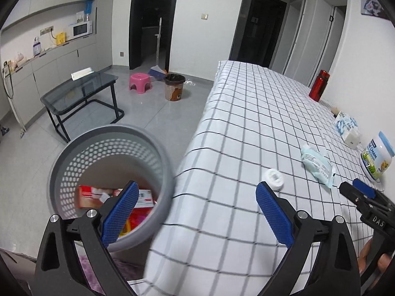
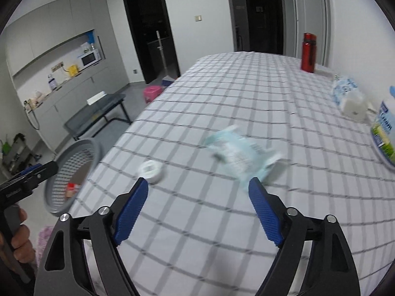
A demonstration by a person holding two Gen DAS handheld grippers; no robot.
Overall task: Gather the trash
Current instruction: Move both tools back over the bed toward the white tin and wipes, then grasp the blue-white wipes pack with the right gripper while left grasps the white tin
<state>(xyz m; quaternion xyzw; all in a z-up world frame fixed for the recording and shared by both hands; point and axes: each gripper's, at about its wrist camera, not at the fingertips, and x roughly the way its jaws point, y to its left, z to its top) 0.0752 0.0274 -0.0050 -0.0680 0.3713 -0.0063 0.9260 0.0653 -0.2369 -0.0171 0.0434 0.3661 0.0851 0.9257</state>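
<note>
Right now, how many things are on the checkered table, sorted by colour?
Red: 1, the bottle
White: 2, the round cap and the tissue pack
Pale blue: 1, the crumpled packet
White and green: 1, the cream jar
Total: 5

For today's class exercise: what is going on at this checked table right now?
A person holds two grippers over the checked table, clearing trash. Both the left gripper and the right gripper are open and empty. The grey basket beside the table edge already holds red and white packaging. A pale blue wrapper and a small white roll lie on the cloth, not yet collected.
</note>
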